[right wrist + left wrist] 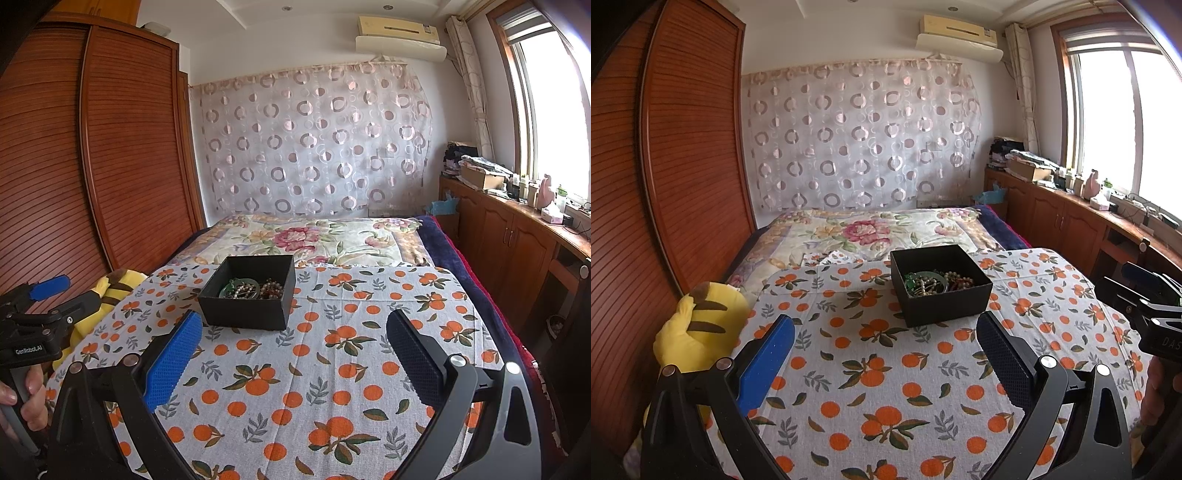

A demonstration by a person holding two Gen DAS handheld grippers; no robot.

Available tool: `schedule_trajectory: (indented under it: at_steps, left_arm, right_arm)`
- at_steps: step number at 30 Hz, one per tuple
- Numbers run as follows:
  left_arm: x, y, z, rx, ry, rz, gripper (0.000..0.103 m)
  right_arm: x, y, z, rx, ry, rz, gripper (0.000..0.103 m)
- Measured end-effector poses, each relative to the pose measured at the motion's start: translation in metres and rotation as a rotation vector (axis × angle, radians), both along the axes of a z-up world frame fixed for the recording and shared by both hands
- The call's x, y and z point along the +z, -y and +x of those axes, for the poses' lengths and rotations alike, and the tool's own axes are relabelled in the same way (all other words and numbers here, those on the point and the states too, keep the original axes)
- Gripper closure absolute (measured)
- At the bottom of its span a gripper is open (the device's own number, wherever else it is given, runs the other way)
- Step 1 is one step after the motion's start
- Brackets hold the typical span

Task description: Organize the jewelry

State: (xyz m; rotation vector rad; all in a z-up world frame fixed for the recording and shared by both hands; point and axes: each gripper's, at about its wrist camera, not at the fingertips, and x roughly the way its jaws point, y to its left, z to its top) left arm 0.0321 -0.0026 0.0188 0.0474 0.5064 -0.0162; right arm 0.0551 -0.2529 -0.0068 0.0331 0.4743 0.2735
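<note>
A black open box (942, 299) stands on an orange-print cloth (879, 369) over a table. Inside lies a heap of jewelry (936, 282): bead strings, a green bangle and dark red beads. The box also shows in the right wrist view (248, 295), with the jewelry (255, 288) in it. My left gripper (886, 332) is open and empty, held above the cloth short of the box. My right gripper (295, 332) is open and empty, to the right of the box and nearer than it. Each gripper shows at the edge of the other's view.
A yellow plush toy (698, 328) lies at the table's left edge. Behind the table is a bed with a floral cover (871, 230). A wooden wardrobe (683, 147) stands left; low cabinets with clutter (1071, 206) run under the window at right.
</note>
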Motion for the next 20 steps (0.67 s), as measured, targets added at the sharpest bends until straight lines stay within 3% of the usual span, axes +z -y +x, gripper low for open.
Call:
schedule_trajectory:
  at_steps: [20]
  left_arm:
    - [0.0015,0.0009,0.0,0.005,-0.001,0.001,0.008]
  right_arm:
    - [-0.0015,0.0,-0.0002,0.0,0.0,0.001,0.002]
